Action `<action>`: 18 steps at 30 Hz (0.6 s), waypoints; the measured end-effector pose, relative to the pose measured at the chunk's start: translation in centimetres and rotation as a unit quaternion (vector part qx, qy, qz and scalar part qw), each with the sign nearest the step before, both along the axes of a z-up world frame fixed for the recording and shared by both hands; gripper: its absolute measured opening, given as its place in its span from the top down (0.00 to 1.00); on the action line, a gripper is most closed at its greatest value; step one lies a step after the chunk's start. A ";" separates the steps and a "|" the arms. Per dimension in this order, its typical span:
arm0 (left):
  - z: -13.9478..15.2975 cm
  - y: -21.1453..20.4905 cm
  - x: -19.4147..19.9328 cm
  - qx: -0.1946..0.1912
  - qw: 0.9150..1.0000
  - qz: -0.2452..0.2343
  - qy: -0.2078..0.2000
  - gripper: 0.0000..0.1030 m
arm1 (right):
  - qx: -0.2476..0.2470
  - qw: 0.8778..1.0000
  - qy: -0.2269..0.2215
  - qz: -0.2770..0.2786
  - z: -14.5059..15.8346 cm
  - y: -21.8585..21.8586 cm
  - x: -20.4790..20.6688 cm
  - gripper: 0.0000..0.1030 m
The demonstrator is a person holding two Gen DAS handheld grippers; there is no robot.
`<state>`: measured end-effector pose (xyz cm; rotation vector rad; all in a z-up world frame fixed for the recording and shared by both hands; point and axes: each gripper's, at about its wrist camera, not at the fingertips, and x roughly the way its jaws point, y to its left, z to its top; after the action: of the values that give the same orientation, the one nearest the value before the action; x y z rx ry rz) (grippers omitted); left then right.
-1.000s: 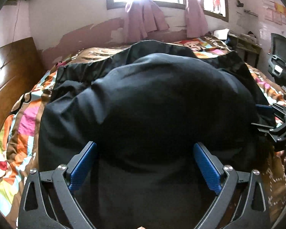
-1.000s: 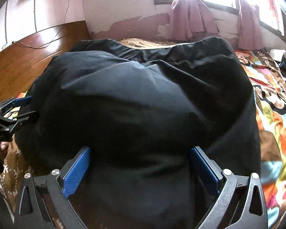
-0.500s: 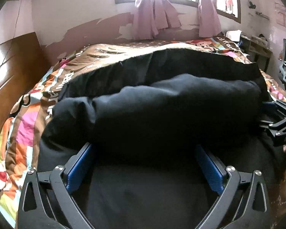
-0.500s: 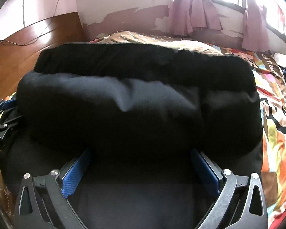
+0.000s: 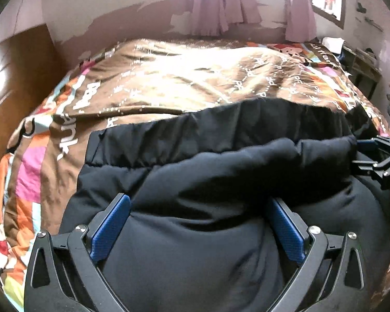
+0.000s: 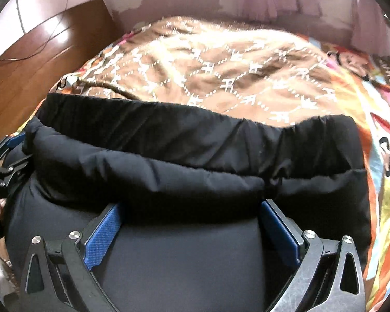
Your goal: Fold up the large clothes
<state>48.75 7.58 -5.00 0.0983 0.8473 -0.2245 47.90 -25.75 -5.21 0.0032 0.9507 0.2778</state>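
**Black padded garment folded on the bed, both grippers spread over it**

Left wrist view. The left gripper (image 5: pixel 197 208), black frame with blue ribbed pads, has its jaws spread wide; the puffy black padded garment (image 5: pixel 221 171) bulges between the two fingers (image 5: pixel 109 223) and nothing is pinched. The garment lies on the patterned brown and multicoloured bedspread (image 5: pixel 184 78), occupying the near half of the bed. A thick rolled fold runs across it from side to side, and beyond that fold a flatter gathered band of the same cloth (image 5: pixel 221 127) shows its far edge against the brown print. At the right margin the other tool, the right gripper (image 5: pixel 377 156), sits at the end of the fold (whether it touches the cloth there I cannot tell). Pale pink curtains (image 5: pixel 221 7) hang on the far wall under a bright window; a brown wooden headboard (image 5: pixel 13 78) stands at left.

Right wrist view. The right gripper (image 6: pixel 192 215) also stands with jaws wide apart, the garment (image 6: pixel 169 166) swelling between the blue pads, no grip on it. The rolled fold lies just beyond the fingertips, the gathered band behind it. At the left margin the left gripper (image 6: pixel 2 161) sits against the fold's end, with part of a hand (image 6: pixel 0 205) visible below it. The headboard (image 6: pixel 44 52) carries a thin dark cable.
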 end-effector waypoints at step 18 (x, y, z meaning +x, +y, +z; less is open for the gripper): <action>-2.3 1.5 2.2 -0.047 0.999 0.011 0.019 0.00 | -0.023 1.000 -0.018 0.008 -1.8 0.9 1.7 0.00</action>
<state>50.91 9.03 -7.32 -0.0039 0.8735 -0.2460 49.65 -24.89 -6.98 -0.0503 0.9211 0.2694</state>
